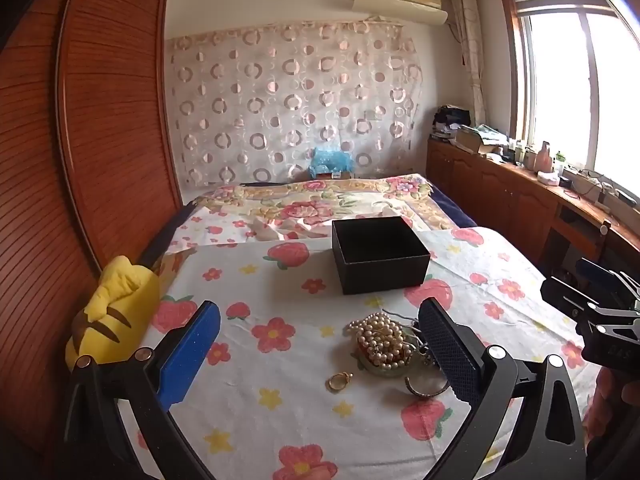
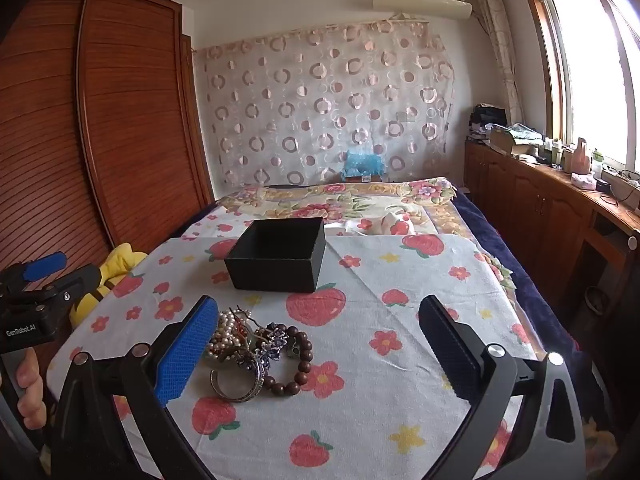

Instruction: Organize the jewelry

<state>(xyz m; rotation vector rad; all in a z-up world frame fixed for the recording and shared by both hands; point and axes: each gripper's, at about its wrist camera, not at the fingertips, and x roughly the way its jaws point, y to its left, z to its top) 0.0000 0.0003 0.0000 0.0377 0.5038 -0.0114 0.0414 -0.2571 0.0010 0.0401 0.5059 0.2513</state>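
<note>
An open, empty black box [image 1: 379,254] stands on the strawberry-print cloth; it also shows in the right wrist view [image 2: 278,254]. In front of it lies a jewelry pile: a pearl necklace [image 1: 380,340] [image 2: 224,334], a gold ring [image 1: 340,381], a silver bangle [image 1: 426,390] [image 2: 240,386], a brown bead bracelet [image 2: 298,364] and a blue ornament [image 2: 272,340]. My left gripper [image 1: 320,344] is open and empty, just before the pile. My right gripper [image 2: 318,340] is open and empty, with the pile by its left finger.
A yellow plush toy [image 1: 116,312] lies at the cloth's left edge beside a wooden wardrobe [image 1: 100,120]. A floral quilt [image 1: 320,200] covers the bed behind the box. A cluttered wooden cabinet [image 2: 560,200] runs along the right under the window.
</note>
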